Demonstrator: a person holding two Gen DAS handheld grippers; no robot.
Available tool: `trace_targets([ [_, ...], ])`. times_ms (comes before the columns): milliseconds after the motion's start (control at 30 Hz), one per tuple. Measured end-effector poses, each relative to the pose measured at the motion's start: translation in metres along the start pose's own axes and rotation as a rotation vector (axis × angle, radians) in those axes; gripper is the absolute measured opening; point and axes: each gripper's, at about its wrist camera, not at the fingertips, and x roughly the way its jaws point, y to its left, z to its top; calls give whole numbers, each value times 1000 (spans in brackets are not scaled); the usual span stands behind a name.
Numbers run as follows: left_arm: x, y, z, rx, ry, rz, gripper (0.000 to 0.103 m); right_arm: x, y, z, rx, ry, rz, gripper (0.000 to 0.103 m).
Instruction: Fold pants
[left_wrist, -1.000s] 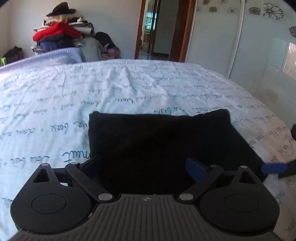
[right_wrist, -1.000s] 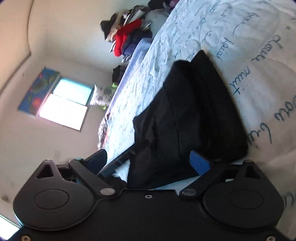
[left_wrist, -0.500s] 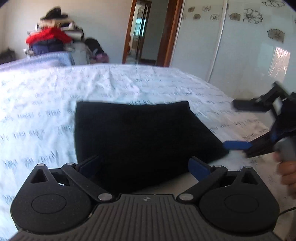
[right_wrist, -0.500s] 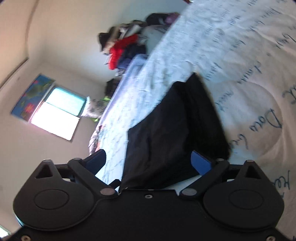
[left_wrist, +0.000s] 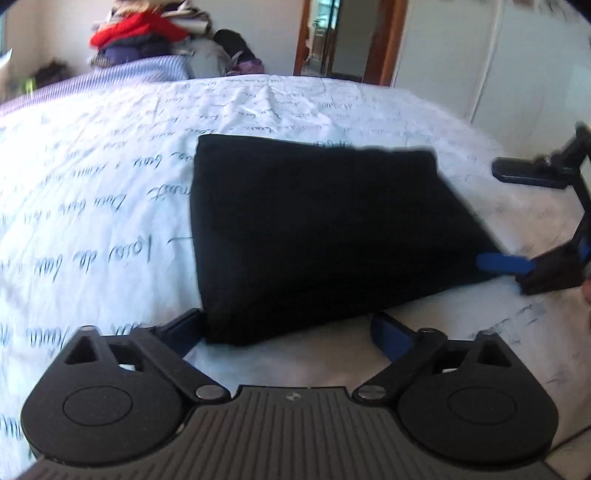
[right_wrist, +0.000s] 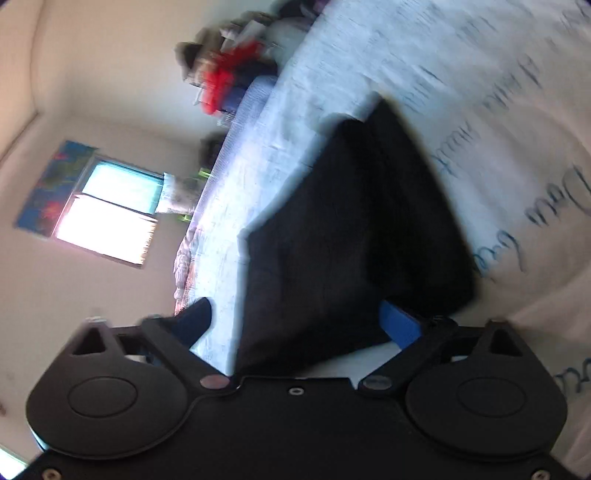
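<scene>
The black pants (left_wrist: 317, 236) lie folded into a flat rectangle on the white bedsheet with blue script (left_wrist: 92, 192). My left gripper (left_wrist: 286, 332) is open at the pants' near edge, its left finger beside the near left corner. My right gripper (left_wrist: 517, 218) is open at the pants' right edge, turned on its side, one blue fingertip touching the fabric and the other raised above the sheet. In the right wrist view the pants (right_wrist: 351, 236) fill the middle and the right gripper (right_wrist: 295, 321) stands open around their near edge.
A pile of clothes with a red garment (left_wrist: 136, 33) sits beyond the far end of the bed. A doorway (left_wrist: 343, 37) and white wardrobe doors (left_wrist: 498, 66) stand behind the bed. A window (right_wrist: 107, 214) shows in the right wrist view.
My left gripper has drawn back off the pants and now sits at their near edge. The right gripper has stayed open at the right edge, shifting slightly. The pants lie flat, unmoved.
</scene>
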Motion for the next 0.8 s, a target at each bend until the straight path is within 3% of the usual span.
trace_targets([
  [100, -27, 10, 10, -78, -99, -32, 98, -14, 31, 2, -113, -48, 46, 99],
  [200, -26, -3, 27, -22, -166, -54, 102, -3, 54, 15, -173, -55, 97, 100],
  [267, -8, -17, 31, 26, -146, -72, 103, 18, 55, 23, -183, -34, 74, 100],
  [300, 8, -22, 29, 42, -98, -87, 103, 30, 50, 26, -175, -4, 50, 100],
  [367, 28, -29, 22, 90, -34, -45, 101, 56, 29, 29, -140, 72, -81, 98],
  [433, 15, -37, 19, 139, -74, -27, 101, 50, 21, 27, -112, 44, -32, 95],
  [533, 0, -32, 27, 78, -118, -103, 102, 36, 39, 33, -148, 7, -11, 97],
  [600, 7, -32, 34, 71, -128, -77, 103, 40, 49, 42, -182, -18, 16, 99],
  [700, 40, -32, 39, 69, -23, -6, 102, 63, 50, 56, -206, -23, -48, 99],
  [767, 42, -34, 29, 129, -62, 11, 103, 84, 43, 57, -285, 20, -174, 99],
  [800, 37, -37, 27, 149, -71, 26, 103, 88, 42, 54, -331, 27, -178, 99],
])
